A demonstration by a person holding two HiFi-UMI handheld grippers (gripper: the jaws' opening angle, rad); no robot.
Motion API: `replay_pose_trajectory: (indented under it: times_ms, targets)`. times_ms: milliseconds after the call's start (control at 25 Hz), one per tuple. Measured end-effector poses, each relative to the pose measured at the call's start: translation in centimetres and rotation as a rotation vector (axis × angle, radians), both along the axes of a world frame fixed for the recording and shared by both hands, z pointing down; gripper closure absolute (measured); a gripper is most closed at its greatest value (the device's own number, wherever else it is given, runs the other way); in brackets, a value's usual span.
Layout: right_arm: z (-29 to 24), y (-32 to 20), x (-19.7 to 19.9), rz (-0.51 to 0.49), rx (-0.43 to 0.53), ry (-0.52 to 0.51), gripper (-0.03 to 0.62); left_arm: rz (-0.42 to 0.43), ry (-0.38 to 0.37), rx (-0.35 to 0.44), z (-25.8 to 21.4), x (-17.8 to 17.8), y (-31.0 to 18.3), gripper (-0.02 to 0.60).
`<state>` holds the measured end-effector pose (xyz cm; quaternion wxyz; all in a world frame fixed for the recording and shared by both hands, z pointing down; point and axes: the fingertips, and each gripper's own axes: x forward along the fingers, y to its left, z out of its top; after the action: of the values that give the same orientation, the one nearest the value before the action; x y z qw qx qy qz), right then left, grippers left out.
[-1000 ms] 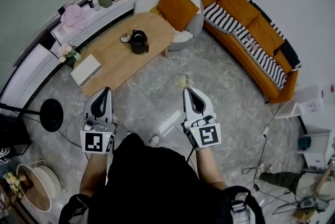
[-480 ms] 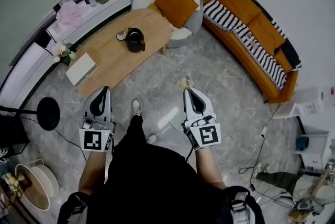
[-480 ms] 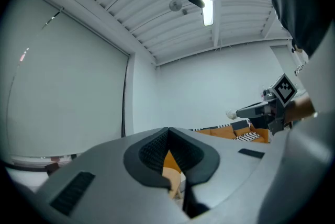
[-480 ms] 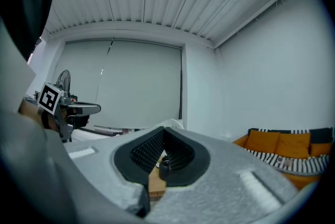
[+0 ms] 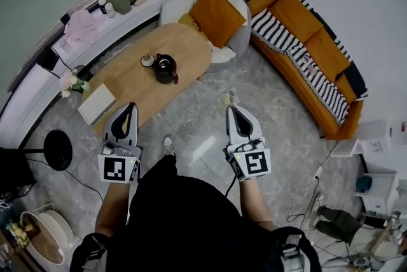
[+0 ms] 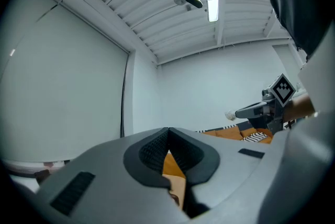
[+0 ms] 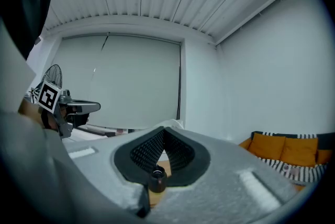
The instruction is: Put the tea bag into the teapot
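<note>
I see the orange sofa (image 5: 305,48) by the wall and the wooden table (image 5: 130,83) ahead of me. My 2 tools hang over the grey floor (image 5: 273,105), short of the table. The left gripper (image 5: 131,105) has its jaws together on nothing. The right gripper (image 5: 231,109) is clamped on a pale scrap. The black teapot (image 5: 166,68) stands on the table, well apart from that scrap, the tea bag (image 5: 231,99).

The table (image 5: 130,77) is matt pale wood, the teapot (image 5: 165,68) dark and glossy, the floor (image 5: 273,118) polished grey stone. The tea bag (image 5: 232,100) looks papery. The right gripper (image 7: 164,131) is smooth grey plastic with ribbed black pads (image 7: 179,153).
</note>
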<state>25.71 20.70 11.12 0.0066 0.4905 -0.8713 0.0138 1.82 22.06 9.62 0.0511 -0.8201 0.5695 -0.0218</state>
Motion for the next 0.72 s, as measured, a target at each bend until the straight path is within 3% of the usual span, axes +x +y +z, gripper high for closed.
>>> replay_pose_trajectory:
  times_ms: [360, 720]
  targets:
    - [-0.1, -8.8, -5.2, -0.019, -0.013, 0.022, 0.589, 0.014, 0.030, -0.047, 2.0, -3.9, -8.4, 0.574]
    - [2.6, -13.7, -6.2, -0.033, -0.086, 0.054, 0.589, 0.030, 0.056, -0.104, 5.1, -3.9, -13.8, 0.574]
